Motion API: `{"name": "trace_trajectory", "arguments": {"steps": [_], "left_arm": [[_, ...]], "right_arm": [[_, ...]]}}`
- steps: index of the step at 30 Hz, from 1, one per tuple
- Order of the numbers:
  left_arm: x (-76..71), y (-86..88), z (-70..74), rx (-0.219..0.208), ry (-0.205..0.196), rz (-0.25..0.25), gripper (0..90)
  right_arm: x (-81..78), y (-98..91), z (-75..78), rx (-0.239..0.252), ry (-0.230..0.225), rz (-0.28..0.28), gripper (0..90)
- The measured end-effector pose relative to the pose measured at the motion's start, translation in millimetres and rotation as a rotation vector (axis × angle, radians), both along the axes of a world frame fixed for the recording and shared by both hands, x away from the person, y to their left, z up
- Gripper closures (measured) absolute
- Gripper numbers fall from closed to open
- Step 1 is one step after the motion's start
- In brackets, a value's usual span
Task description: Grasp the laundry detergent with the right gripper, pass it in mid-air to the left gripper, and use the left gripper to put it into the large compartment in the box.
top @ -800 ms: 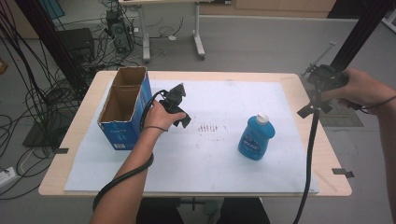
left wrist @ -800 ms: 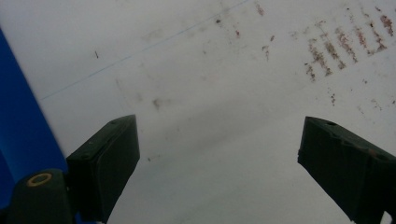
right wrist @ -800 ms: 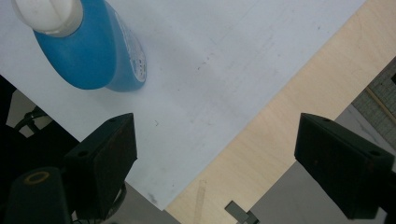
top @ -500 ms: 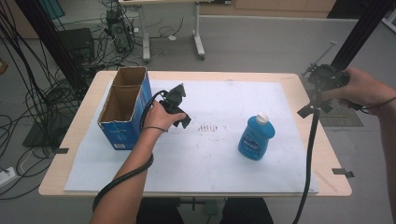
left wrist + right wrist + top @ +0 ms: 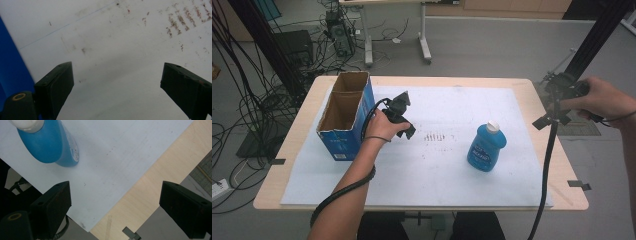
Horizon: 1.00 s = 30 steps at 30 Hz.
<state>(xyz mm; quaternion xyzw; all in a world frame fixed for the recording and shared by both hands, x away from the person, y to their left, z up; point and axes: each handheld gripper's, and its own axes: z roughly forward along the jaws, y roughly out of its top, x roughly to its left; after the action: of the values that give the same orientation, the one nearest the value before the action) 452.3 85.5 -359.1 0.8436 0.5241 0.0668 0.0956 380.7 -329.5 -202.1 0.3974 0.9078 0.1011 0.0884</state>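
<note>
With both jaws spread and empty, the right hand-held gripper (image 5: 558, 102) hangs past the worktop (image 5: 532, 107) edge, the blue bottle (image 5: 485, 147) standing well off to its left, so a good reach likely comes in level at the bottle's waist, while the left hand-held gripper (image 5: 401, 116), likewise released, waits beside the cardboard box (image 5: 343, 120).

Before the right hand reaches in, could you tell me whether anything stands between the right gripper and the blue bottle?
Nothing visible does. The right gripper, jaws open, hangs past the table's right edge; only bare white sheet lies between it and the upright bottle.
</note>
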Motion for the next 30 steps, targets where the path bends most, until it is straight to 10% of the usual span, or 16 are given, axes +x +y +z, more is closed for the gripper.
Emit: {"name": "trace_trajectory", "arguments": {"steps": [30], "left_arm": [[-12.7, -0.3, 3.2, -0.003, 0.023, -0.016, 11.1]], "right_arm": [[-16.2, -13.8, -18.5, 0.022, -0.001, -0.007, 11.4]]}}
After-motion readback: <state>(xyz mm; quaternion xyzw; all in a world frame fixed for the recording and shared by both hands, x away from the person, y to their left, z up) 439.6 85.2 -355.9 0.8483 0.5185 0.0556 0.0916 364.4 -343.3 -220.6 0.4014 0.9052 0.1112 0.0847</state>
